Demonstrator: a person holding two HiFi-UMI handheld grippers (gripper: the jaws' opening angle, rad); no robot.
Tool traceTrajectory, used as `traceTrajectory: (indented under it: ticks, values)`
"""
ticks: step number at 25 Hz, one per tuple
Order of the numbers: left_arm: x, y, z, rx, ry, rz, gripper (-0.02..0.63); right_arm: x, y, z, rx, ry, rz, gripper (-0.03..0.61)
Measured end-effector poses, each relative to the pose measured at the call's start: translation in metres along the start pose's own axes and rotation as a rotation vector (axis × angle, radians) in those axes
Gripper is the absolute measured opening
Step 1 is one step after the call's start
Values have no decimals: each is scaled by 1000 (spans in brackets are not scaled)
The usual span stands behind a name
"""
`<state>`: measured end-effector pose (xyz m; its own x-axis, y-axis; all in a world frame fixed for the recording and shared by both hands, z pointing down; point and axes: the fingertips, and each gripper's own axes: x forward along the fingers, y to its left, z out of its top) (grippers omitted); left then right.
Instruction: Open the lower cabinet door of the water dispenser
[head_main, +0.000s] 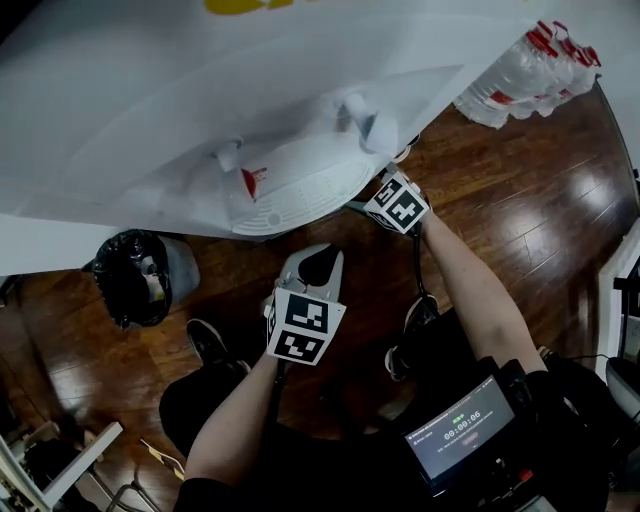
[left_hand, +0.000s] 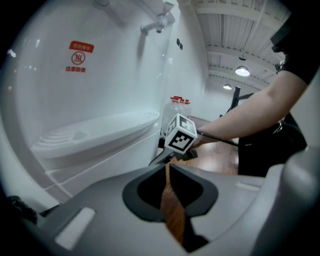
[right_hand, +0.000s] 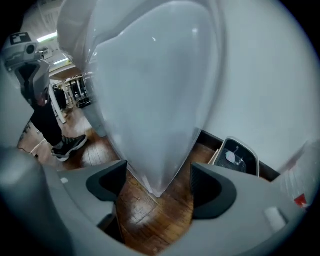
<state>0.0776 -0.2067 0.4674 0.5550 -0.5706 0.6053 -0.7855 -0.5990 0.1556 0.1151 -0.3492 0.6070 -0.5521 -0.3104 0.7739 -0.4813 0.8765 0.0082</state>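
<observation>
Here, the right gripper (right_hand: 160, 189) has its jaws spread wide. The pointed lower corner of a white panel of the water dispenser (head_main: 200, 100) hangs in the gap between them, and neither pad presses on it. Whether this panel is the lower cabinet door (right_hand: 155, 100) swung out or the corner of the body cannot be told. The left gripper (left_hand: 170, 200) has its jaws drawn almost together, leaving only a thin slit that shows floor, and it holds nothing. It sits back from the dispenser's front, below the level of the drip tray (left_hand: 90, 137). The lower front of the cabinet lies under that tray.

A bin (head_main: 135, 275) lined with a black bag stands on the floor beside the dispenser, with some light scraps inside. A wrapped pack of water bottles (head_main: 530, 65) with red caps rests on the floor on the dispenser's other side.

The floor (head_main: 520, 200) is dark, glossy wood planking. The person's dark shoes (head_main: 205, 340) stand on it, and a small lit screen (head_main: 460, 432) sits at the body.
</observation>
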Motion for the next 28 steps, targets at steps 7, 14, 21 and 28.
traceTrajectory:
  ticks: [7, 14, 21, 28]
  values:
    - [-4, -2, -2, -7, 2, -13, 44, 5, 10, 3, 74, -44, 9, 408]
    - [-10, -5, 10, -14, -31, -29, 43, -9, 27, -14, 111, 8, 20, 372]
    - [-25, -23, 10, 17, -42, -47, 43, -36, 65, -43, 136, 80, 47, 356]
    - [-49, -45, -10, 63, -19, -45, 43, -64, 130, -71, 102, 141, 59, 343]
